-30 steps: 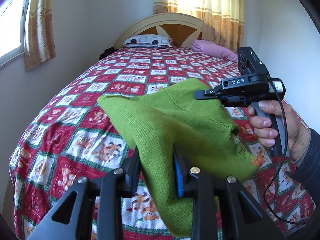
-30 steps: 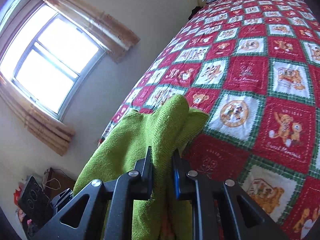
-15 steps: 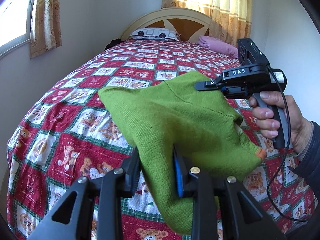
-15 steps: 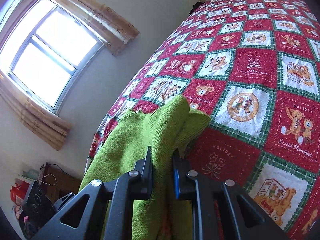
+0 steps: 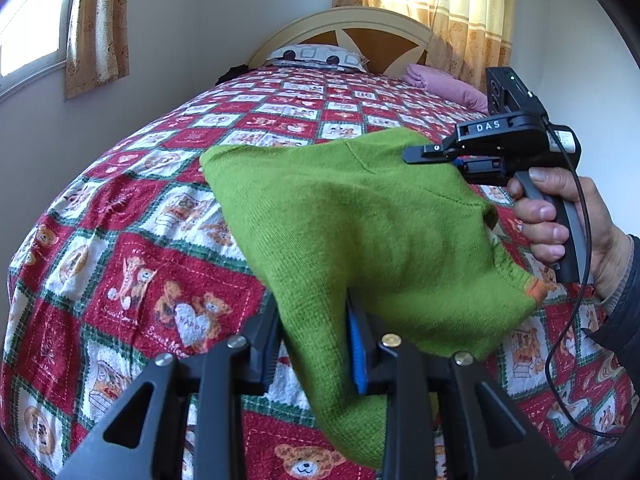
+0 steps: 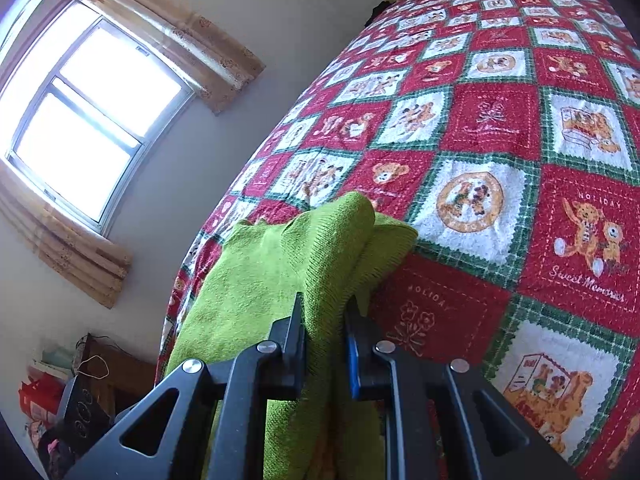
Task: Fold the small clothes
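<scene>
Two grippers grasp one green sweater [image 5: 360, 224] above a bed; the left gripper [image 5: 314, 344] is clenched on a fold of the knit near the camera, cloth filling the gap between its fingers and hanging below them; the right gripper [image 5: 448, 158], seen from the left wrist view, pinches the far upper edge of the same sweater, its handle wrapped by the person's right hand [image 5: 568, 228]; a black cable [image 5: 576, 320] loops down from that handle. From the right wrist view the right gripper [image 6: 324, 340] is likewise closed on bunched green knit [image 6: 304, 264], which drapes down and away to the left. The sweater is stretched between the two tools, raised off the quilt [image 5: 132, 240], with an orange-trimmed cuff [image 5: 536, 290] dangling at its right side. The quilt is a red, white and green patchwork of bears; at the head of the bed lie a patterned pillow [image 5: 316, 55] and a pink pillow [image 5: 440, 82] below a cream headboard [image 5: 352, 20]; curtains [image 5: 464, 12] hang behind, and a bright window [image 6: 96, 120] sits in the side wall.
</scene>
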`<state>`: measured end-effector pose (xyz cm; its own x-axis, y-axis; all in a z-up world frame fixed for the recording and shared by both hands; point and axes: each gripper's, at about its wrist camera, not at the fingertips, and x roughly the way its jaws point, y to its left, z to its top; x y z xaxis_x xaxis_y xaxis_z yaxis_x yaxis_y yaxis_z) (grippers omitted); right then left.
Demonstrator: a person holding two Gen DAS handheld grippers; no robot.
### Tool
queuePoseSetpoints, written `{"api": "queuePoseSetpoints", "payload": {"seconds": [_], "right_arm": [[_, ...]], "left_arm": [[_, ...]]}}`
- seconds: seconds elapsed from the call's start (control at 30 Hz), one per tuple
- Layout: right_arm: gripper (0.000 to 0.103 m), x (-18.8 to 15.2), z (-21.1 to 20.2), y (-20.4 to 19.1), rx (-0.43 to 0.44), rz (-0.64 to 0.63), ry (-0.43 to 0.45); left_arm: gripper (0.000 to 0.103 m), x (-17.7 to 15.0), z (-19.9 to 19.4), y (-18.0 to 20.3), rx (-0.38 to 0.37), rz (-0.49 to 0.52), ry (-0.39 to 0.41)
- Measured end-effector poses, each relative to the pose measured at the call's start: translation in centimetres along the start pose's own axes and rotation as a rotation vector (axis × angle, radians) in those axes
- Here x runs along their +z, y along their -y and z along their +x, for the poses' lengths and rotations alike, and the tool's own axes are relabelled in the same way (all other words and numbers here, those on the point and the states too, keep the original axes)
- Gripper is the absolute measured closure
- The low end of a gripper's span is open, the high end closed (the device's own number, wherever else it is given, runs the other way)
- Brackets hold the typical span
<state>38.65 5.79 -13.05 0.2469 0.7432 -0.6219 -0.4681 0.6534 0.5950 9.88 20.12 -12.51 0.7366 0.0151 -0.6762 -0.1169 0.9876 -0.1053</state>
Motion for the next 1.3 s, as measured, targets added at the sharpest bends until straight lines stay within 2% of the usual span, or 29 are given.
{"api": "queuePoseSetpoints", "payload": {"seconds": [0.37,0.5,0.67,0.73,0.8,0.87,0.93,0.97,1.07,1.17,1.27,1.3], "right_arm": [[0.087,-0.7,0.7,1.1,-0.050,0.016,0.000],[0.086,-0.9,1.1,1.3,-0.070,0.020,-0.002],[0.079,-1.1,0.9,0.8,-0.094,-0.004,-0.003],[0.075,-1.2,0.6,0.6,-0.103,-0.007,0.002],[0.075,-1.4,-0.1,0.1,-0.115,-0.016,0.009],[0.068,-1.9,-1.4,-0.7,-0.135,-0.033,0.032],[0.059,-2.8,-2.9,-1.6,-0.141,-0.048,0.056],[0.054,-3.4,-3.6,-2.1,-0.130,-0.055,0.063],[0.051,-5.6,-4.7,-3.9,-0.115,-0.108,0.044],[0.051,-7.5,-3.9,-4.6,-0.193,-0.147,-0.026],[0.054,-8.7,-3.6,-2.8,-0.250,-0.121,-0.064],[0.054,-9.1,-3.7,-2.4,-0.252,-0.126,-0.063]], "left_arm": [[0.061,-0.8,0.5,0.8,0.042,0.039,0.002],[0.054,-1.0,0.9,0.7,0.049,0.036,0.001],[0.049,-1.1,0.8,1.0,0.063,0.046,0.001],[0.040,-1.0,0.5,1.3,0.081,0.063,-0.005],[0.039,-0.8,-0.4,1.8,0.107,0.091,0.013],[0.031,-0.5,-1.5,2.0,0.128,0.112,0.046],[0.011,0.3,-3.0,1.8,0.162,0.117,0.120],[0.008,0.8,-3.3,1.5,0.186,0.115,0.149],[0.007,2.3,-2.2,0.0,0.250,0.096,0.173],[0.007,3.0,0.4,-1.9,0.310,0.057,0.145],[0.006,2.3,2.7,-2.4,0.307,0.039,0.078],[0.006,1.9,2.8,-2.4,0.292,0.027,0.082]]}}
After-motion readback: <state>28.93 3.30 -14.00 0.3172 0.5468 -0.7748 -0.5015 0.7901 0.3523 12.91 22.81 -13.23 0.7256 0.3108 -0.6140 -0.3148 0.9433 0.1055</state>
